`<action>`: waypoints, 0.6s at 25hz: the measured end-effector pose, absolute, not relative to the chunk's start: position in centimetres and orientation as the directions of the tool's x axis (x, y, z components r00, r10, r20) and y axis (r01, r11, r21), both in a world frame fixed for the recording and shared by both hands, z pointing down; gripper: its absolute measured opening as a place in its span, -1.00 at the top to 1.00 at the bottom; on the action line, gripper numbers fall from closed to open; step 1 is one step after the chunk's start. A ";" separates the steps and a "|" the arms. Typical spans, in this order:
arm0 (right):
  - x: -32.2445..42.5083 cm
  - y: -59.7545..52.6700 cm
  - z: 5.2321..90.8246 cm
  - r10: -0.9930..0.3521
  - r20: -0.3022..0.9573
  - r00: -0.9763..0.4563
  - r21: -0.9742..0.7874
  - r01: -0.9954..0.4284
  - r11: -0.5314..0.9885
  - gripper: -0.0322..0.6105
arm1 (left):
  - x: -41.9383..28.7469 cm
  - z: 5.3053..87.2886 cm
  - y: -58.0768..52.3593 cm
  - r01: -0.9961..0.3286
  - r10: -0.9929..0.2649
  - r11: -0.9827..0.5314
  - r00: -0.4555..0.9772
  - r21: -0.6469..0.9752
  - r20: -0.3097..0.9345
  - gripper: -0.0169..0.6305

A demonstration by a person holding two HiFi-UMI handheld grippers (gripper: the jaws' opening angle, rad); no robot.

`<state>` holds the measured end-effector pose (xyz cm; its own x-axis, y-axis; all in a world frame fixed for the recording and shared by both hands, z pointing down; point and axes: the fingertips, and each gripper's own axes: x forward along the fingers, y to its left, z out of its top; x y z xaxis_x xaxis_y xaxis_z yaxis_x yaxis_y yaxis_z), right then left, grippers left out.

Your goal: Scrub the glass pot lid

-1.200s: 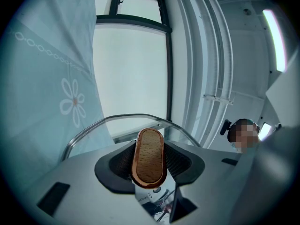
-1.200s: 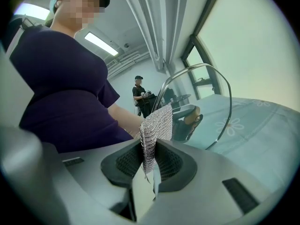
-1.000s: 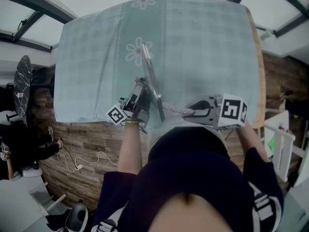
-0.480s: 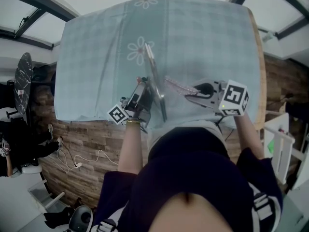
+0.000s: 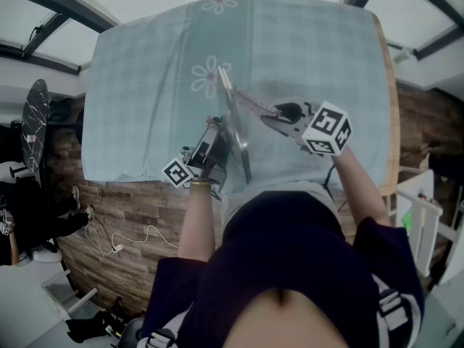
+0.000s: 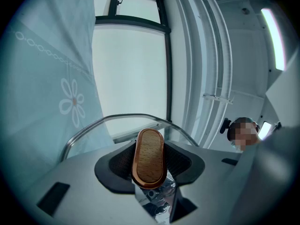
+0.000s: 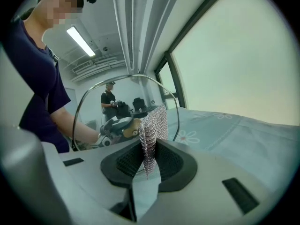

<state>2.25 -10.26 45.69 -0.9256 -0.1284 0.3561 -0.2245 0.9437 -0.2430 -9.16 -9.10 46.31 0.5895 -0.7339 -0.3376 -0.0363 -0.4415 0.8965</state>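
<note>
The glass pot lid [image 5: 233,125] stands on edge over the table and shows edge-on in the head view. My left gripper [image 5: 216,147] is shut on its wooden knob [image 6: 149,157], and the steel rim [image 6: 123,119] arcs just beyond the jaws. My right gripper [image 5: 274,114] comes in from the right, shut on a chainmail scrubber [image 5: 252,101]. The scrubber's far end reaches the lid's face. In the right gripper view the scrubber [image 7: 152,128] hangs up out of the jaws in front of the lid [image 7: 93,107], and the left gripper [image 7: 115,128] shows through the glass.
A light blue checked cloth with flower prints [image 5: 304,49] covers the table. Bare wood shows along the table's right edge [image 5: 392,100]. The near edge of the cloth [image 5: 130,178] lies just below the left gripper. A person [image 7: 108,100] stands farther off in the room.
The right gripper has carried the scrubber from near the table's front edge up and left to the lid. The left gripper and lid have stayed still.
</note>
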 end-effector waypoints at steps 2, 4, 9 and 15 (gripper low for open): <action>1.3 -11.1 46.1 -0.153 0.366 -0.918 -0.233 -0.250 0.940 0.65 | -9.1 46.2 -9.1 -0.036 -0.733 -0.443 0.591 0.896 -0.338 0.43; 0.4 -11.6 46.4 -0.165 0.370 -0.914 -0.229 -0.262 0.938 0.65 | -9.0 46.1 -9.0 -0.038 -0.730 -0.445 0.593 0.895 -0.339 0.43; -1.3 -12.5 47.1 -0.189 0.372 -0.909 -0.217 -0.284 0.934 0.65 | -9.0 46.2 -9.0 -0.038 -0.730 -0.445 0.594 0.895 -0.338 0.43; -2.0 -13.9 47.9 -0.237 0.383 -0.893 -0.202 -0.331 0.922 0.65 | -9.0 46.1 -8.9 -0.038 -0.721 -0.453 0.603 0.891 -0.341 0.43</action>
<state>-2.01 -13.92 47.87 -0.8928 -0.2365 0.3834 -0.3309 0.9219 -0.2018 -8.96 -8.89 46.14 0.6035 -0.7210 -0.3406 -0.0377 -0.4525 0.8910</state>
